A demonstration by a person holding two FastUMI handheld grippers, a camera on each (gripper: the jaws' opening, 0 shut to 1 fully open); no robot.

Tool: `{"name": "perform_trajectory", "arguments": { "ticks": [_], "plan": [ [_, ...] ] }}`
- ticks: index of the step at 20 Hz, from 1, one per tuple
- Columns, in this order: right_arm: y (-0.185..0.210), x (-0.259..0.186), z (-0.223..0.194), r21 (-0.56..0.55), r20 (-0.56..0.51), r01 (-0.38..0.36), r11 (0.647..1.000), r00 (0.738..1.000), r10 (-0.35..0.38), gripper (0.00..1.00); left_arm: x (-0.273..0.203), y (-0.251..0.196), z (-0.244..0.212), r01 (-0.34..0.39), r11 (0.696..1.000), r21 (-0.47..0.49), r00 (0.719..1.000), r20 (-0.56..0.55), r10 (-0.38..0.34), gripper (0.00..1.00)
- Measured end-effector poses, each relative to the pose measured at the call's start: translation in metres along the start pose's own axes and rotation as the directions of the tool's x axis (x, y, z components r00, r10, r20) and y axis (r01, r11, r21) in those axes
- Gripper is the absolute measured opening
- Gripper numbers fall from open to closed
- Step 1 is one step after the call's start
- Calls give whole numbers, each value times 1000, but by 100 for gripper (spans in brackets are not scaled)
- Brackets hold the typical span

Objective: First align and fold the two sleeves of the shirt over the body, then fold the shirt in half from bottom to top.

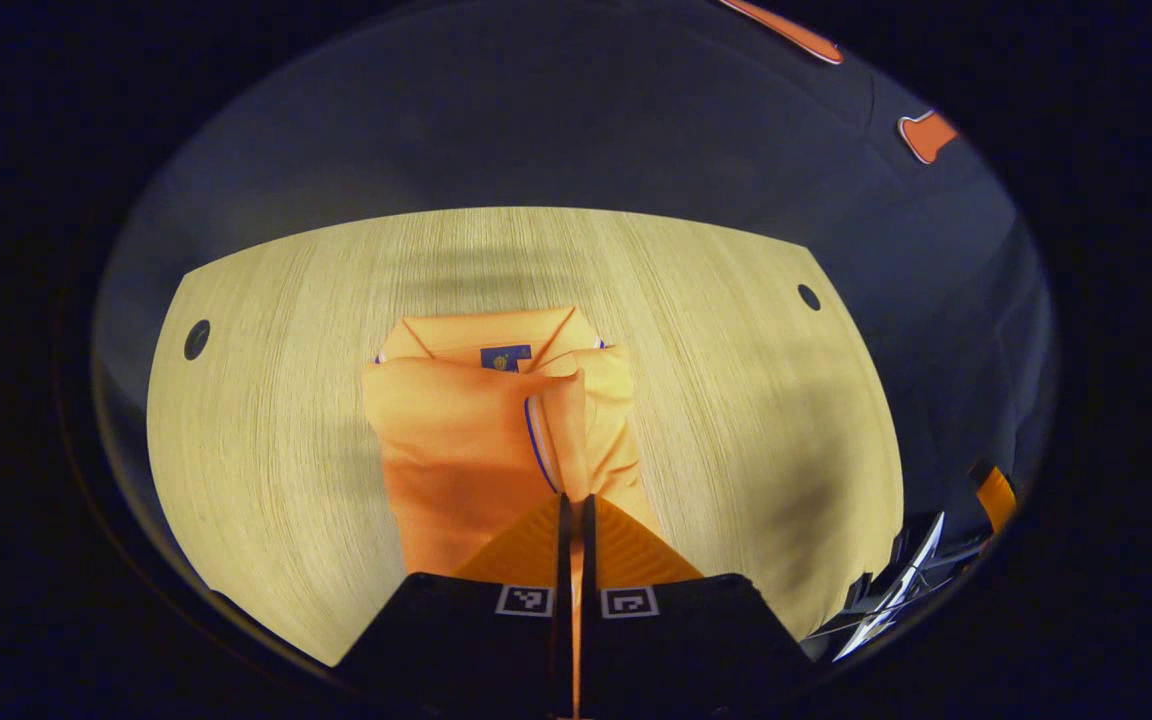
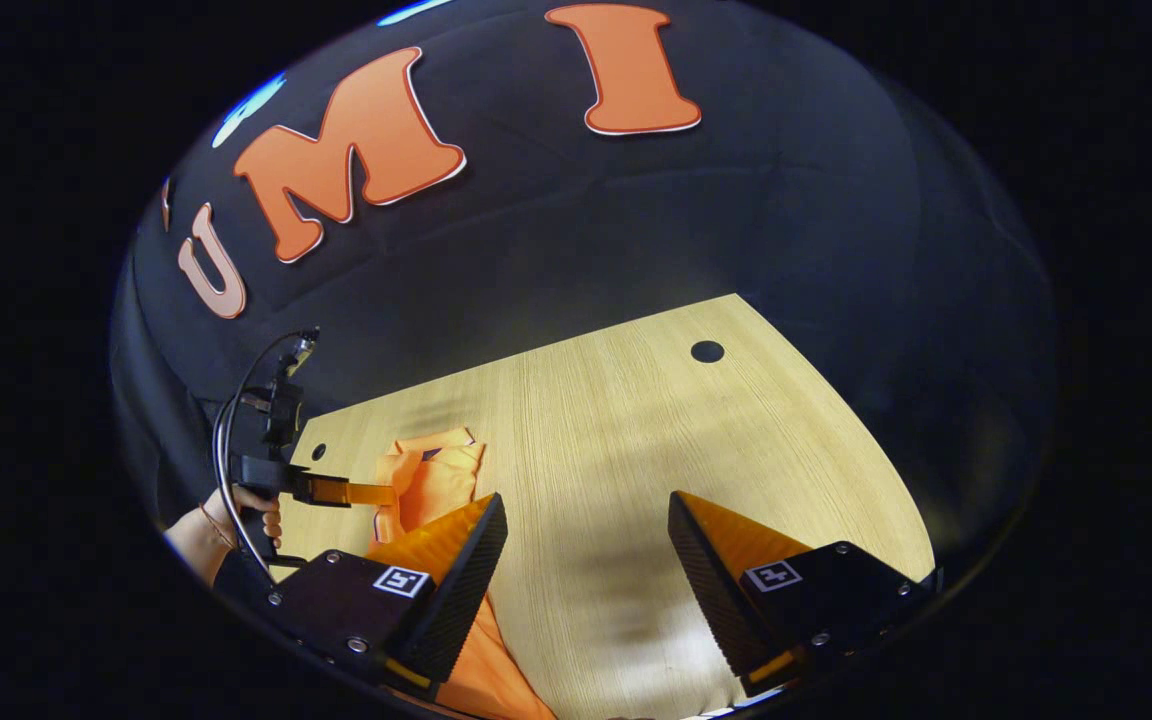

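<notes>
**Orange shirt on the worktop, left jaws together over it, right jaws apart**

In the left gripper view, an orange shirt (image 1: 476, 440) is seen lying near the middle of a pale wood-grain worktop (image 1: 736, 400), collar toward the far edge. A sleeve (image 1: 561, 425) edged with a thin blue line is laid across the body. A small dark blue label (image 1: 505, 357) is visible inside the collar; its writing is too small to be read. The left gripper (image 1: 576, 510) is held over the near part of the shirt with its jaws brought together; whether cloth is pinched between them cannot be told.

In the right gripper view, the right gripper (image 2: 586, 540) is held above bare worktop to the side of the shirt, its jaws set well apart and nothing between them. Farther off, the left gripper is seen in a hand (image 2: 256, 520), with a black cable looped above it.

Round holes (image 1: 197, 340) are cut near the far corners of the worktop. Square black-and-white marker tags are carried on both grippers. Black cloth is hung behind the worktop.
</notes>
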State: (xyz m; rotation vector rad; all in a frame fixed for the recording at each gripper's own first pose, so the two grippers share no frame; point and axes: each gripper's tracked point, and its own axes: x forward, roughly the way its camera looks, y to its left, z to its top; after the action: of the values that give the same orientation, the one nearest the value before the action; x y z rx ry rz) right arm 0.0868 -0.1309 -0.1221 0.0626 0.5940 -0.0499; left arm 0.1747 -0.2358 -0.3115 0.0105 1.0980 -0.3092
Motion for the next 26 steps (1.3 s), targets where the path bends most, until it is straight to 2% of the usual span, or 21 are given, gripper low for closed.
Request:
{"name": "perform_trajectory", "arguments": {
  "ticks": [4, 7, 8, 9, 11, 12, 13, 14, 15, 16, 19, 26],
  "plan": [
    [-5, 3, -9, 5, -19, 4, 1000, 1000, -4, 99, 24, -6, -5, -8, 1000, -25, 1000, -23, 7, 4],
    [-9, 6, -15, -1, -41, 19, 1000, 999, -19, 99, 32, -8, -8, -10, 1000, -23, 1000, -26, 9, 13],
    [-10, 7, -18, 2, -46, 19, 1000, 999, -19, 99, 35, -14, -9, 15, 999, -29, 999, -29, -16, 13],
    [-10, 7, -19, 4, -51, 19, 1000, 998, -19, 99, 34, -19, -14, 36, 999, -38, 999, -32, -37, 29],
    [-10, 9, -25, -3, -61, 22, 1000, 998, -22, 99, 30, -24, -12, 65, 997, -38, 997, -26, -66, 68],
    [-10, 9, -27, -8, -66, 22, 1000, 998, -23, 99, 27, -23, -12, 59, 998, -33, 998, -15, -60, 63],
    [-7, 10, -30, -15, -74, 21, 1000, 997, -22, 99, 24, -23, -13, 60, 998, -27, 998, -1, -61, 63],
    [-5, 11, -33, -21, -80, 23, 1000, 996, -24, 99, 27, -23, -7, 59, 998, -25, 998, 7, -59, 70],
    [-3, 12, -34, -26, -84, 22, 999, 996, -24, 99, 13, -19, -13, 50, 999, -19, 999, 18, -50, 100],
    [1, 12, -36, -32, -88, 19, 999, 996, -22, 99, 6, -17, -15, 46, 999, -5, 999, 27, -46, 97],
    [16, 10, -41, -47, -94, -2, 999, 996, -3, 99, -17, -6, -24, 29, 999, 17, 998, 62, -30, 99],
    [60, 2, -68, -126, -125, -41, 991, 992, 25, 99, -80, 38, -71, 21, 998, -56, 991, 133, -13, 99]
  ]
}}
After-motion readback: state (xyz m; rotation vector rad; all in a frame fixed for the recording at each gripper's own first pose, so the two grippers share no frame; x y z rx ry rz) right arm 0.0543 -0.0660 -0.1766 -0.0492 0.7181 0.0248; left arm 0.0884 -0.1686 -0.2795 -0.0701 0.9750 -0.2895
